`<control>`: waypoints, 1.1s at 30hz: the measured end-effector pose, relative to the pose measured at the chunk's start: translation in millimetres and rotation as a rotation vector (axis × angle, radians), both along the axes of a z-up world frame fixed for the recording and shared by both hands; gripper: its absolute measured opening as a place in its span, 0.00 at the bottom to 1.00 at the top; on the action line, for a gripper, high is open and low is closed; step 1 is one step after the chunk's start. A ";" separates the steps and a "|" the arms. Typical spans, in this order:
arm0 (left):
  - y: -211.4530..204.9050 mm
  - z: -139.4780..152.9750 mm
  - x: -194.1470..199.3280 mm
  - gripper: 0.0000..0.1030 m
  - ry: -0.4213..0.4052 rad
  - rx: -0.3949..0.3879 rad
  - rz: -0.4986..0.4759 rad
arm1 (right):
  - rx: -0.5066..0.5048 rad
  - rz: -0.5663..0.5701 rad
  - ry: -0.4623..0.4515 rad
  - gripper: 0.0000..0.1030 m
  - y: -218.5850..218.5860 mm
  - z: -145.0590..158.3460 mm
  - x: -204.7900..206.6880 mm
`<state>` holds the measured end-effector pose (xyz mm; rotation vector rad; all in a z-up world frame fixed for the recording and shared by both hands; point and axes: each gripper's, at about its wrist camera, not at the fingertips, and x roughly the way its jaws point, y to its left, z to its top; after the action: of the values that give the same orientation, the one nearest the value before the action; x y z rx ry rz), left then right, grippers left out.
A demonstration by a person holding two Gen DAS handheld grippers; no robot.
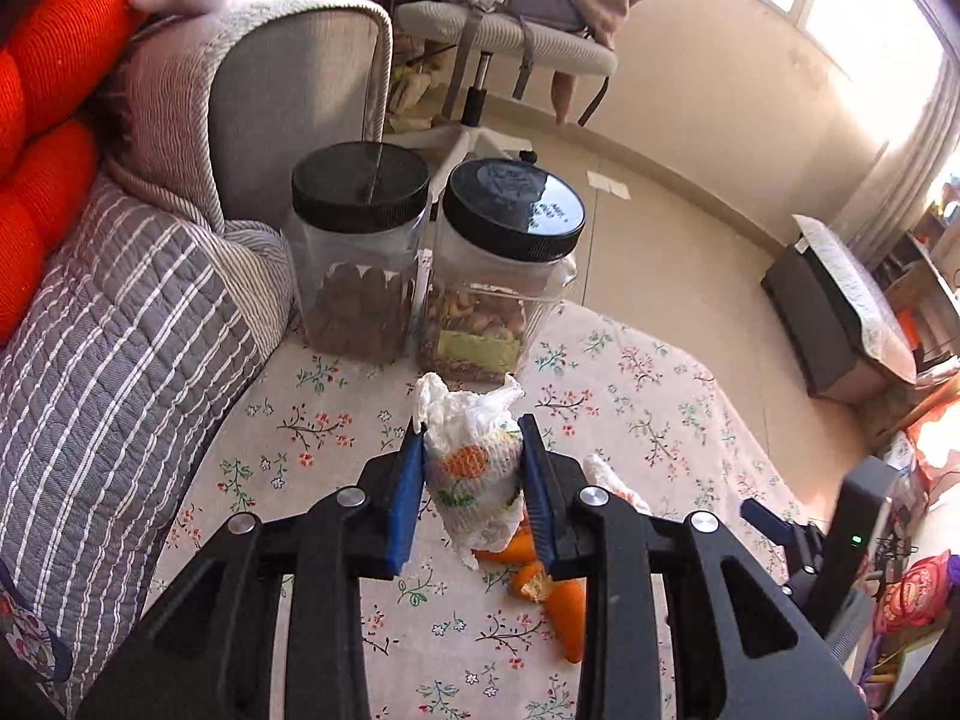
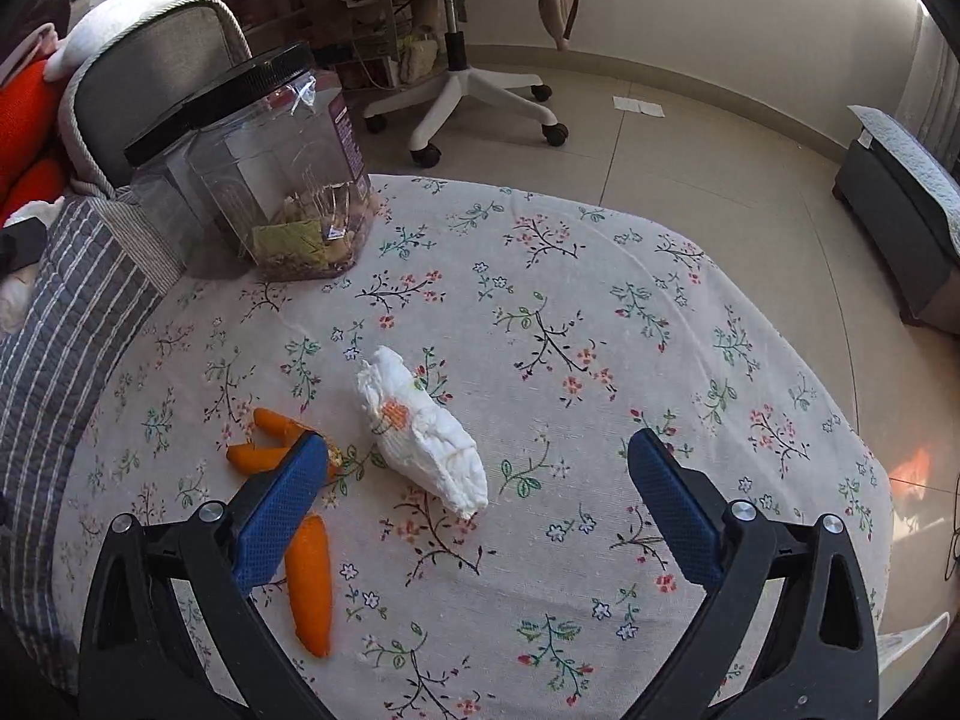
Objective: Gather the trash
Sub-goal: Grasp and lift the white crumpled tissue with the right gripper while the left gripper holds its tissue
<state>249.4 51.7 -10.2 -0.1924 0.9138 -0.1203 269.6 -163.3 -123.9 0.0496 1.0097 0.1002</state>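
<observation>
My left gripper (image 1: 471, 438) is shut on a crumpled white paper napkin with an orange print (image 1: 474, 468), held above the flowered tablecloth (image 1: 630, 396). Orange peel pieces (image 1: 555, 594) lie on the cloth below it. My right gripper (image 2: 474, 450) is open and empty just above the cloth. A second crumpled white napkin (image 2: 423, 432) lies between its fingers, slightly ahead. Orange peel pieces (image 2: 309, 576) lie by its left finger (image 2: 273, 516). Part of the right gripper also shows at the right edge of the left wrist view (image 1: 780, 525).
Two clear jars with black lids (image 1: 360, 252) (image 1: 507, 264) stand at the table's far edge, one shows in the right wrist view (image 2: 270, 168). A grey sofa with striped cover (image 1: 120, 324) lies left. An office chair (image 2: 462, 30) and a dark box (image 2: 900, 210) stand on the floor.
</observation>
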 end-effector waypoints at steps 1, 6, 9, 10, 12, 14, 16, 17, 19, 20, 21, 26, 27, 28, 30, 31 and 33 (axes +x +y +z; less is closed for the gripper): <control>1.3 5.5 -1.3 0.30 -0.016 -0.011 -0.007 | 0.009 0.006 0.010 0.93 3.7 -2.9 4.8; -2.3 15.3 -7.0 0.30 -0.040 0.000 -0.015 | 0.017 0.015 0.049 0.91 19.4 -20.7 18.5; -0.4 8.1 -4.0 0.30 -0.016 0.004 -0.013 | 0.012 0.014 0.096 0.74 24.4 -34.4 25.6; 0.5 4.7 -2.1 0.30 -0.010 0.007 -0.012 | 0.011 0.015 0.116 0.56 25.9 -39.0 26.9; 1.2 -1.0 0.2 0.30 -0.003 0.022 -0.010 | 0.007 0.016 0.119 0.45 26.5 -42.9 23.8; 2.7 -5.4 2.0 0.30 0.000 0.037 -0.003 | 0.021 0.018 0.095 0.43 26.2 -38.7 17.6; 5.2 -8.7 2.4 0.30 0.008 0.037 0.002 | 0.033 0.009 0.063 0.42 24.9 -29.8 10.1; 5.9 -9.2 2.8 0.30 0.010 0.037 0.006 | 0.038 0.004 0.040 0.42 22.8 -22.7 3.7; 7.0 -10.0 2.7 0.30 0.013 0.034 0.011 | 0.051 -0.012 0.001 0.42 18.3 -7.5 -5.0; 6.7 -9.3 1.9 0.30 0.013 0.031 0.012 | 0.057 -0.025 -0.016 0.42 15.5 1.0 -8.9; 6.0 -8.1 1.1 0.30 0.011 0.029 0.011 | 0.060 -0.037 -0.033 0.42 13.3 9.5 -13.1; -2.0 1.2 -8.7 0.30 -0.011 0.033 -0.001 | 0.026 -0.078 -0.110 0.42 4.2 49.6 -30.7; -3.6 3.1 -11.1 0.30 -0.015 0.033 -0.004 | 0.026 -0.086 -0.119 0.42 2.0 56.1 -34.5; -5.4 5.2 -13.5 0.30 -0.019 0.034 -0.008 | 0.024 -0.097 -0.130 0.42 -0.6 61.9 -37.6; -10.7 9.7 -19.0 0.30 -0.028 0.035 -0.015 | 0.014 -0.120 -0.153 0.42 -5.2 71.9 -44.4; -13.2 11.8 -21.5 0.30 -0.032 0.035 -0.021 | 0.008 -0.130 -0.164 0.42 -7.2 77.0 -48.8; -19.1 16.3 -26.8 0.30 -0.043 0.038 -0.031 | 0.000 -0.153 -0.181 0.42 -14.3 84.2 -58.4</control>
<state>222.6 32.7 6.1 -0.1403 0.8759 -0.1356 211.3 -177.6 -39.7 0.1154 0.8224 -0.0350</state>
